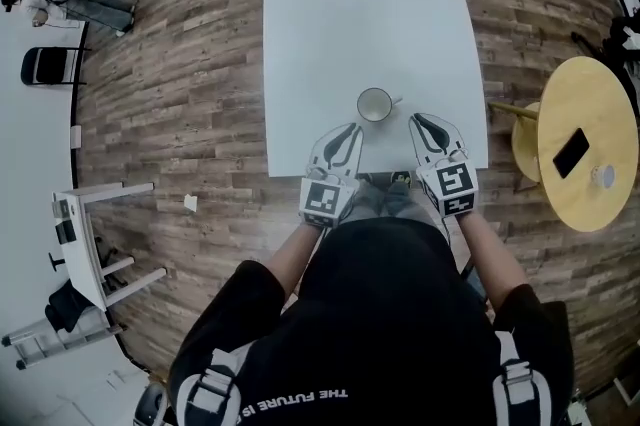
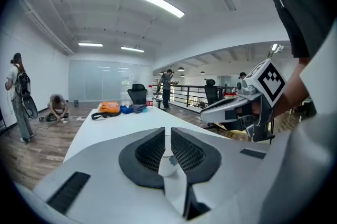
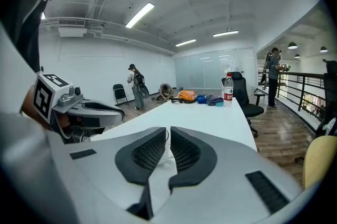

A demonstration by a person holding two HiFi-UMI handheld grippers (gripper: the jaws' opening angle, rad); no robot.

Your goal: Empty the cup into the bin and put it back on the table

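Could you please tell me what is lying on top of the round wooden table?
A flat black phone-like slab and a small pale round object lie on the round table. Its top covers most of whatever stands underneath.

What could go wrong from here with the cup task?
1. The left gripper and right gripper are both shut. Advancing like this could tip the cup and spill it on the table instead of grasping it.
2. No bin shows in any view, so the carry may mean turning away, and the contents could spill.
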